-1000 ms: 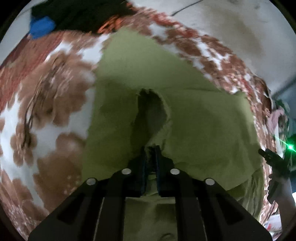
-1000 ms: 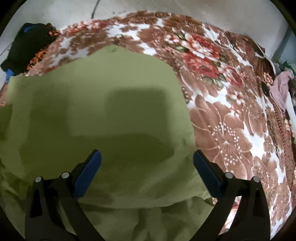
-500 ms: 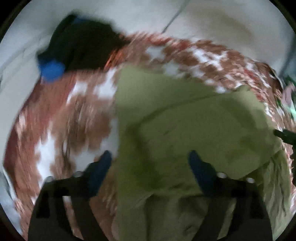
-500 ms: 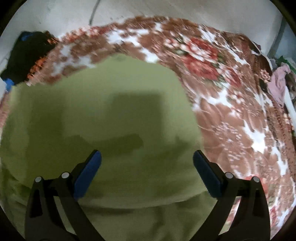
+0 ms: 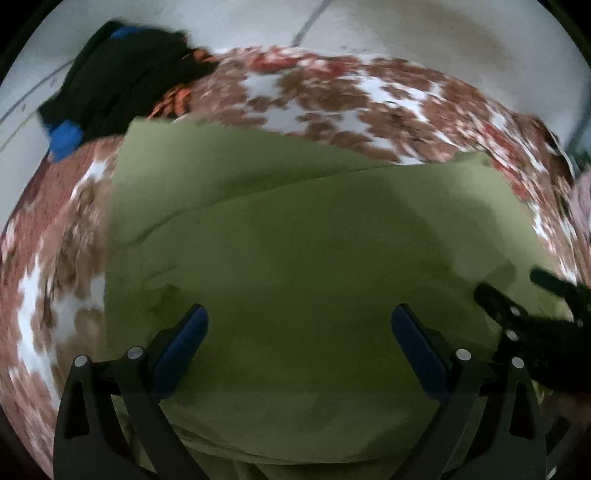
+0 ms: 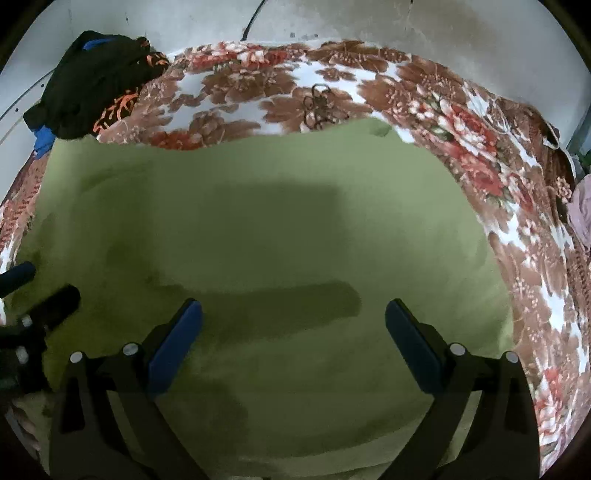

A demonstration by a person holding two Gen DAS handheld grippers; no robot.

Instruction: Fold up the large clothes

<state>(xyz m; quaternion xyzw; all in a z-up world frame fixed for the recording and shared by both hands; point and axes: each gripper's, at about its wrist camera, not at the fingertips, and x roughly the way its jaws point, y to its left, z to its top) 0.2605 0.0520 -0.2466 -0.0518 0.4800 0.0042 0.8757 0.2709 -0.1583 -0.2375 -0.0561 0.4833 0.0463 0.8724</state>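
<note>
A large olive-green garment (image 5: 295, 240) lies spread flat on a brown floral blanket (image 5: 332, 92), with a folded layer edge running across its far part. It fills the right wrist view (image 6: 277, 229) too. My left gripper (image 5: 299, 332) is open and empty above the garment's near part. My right gripper (image 6: 293, 328) is open and empty above the same cloth. The right gripper shows at the right edge of the left wrist view (image 5: 524, 306), and the left gripper at the left edge of the right wrist view (image 6: 33, 295).
A black pile of clothes (image 6: 92, 81) with a blue piece lies at the blanket's far left corner. Pink cloth (image 6: 580, 214) lies at the right edge. The floral blanket (image 6: 480, 129) rests on a pale floor (image 6: 369, 18).
My left gripper has let go of the green cloth, opened wide and pulled back and up. The lifted fold now lies flat. My right gripper stays open and has shifted slightly.
</note>
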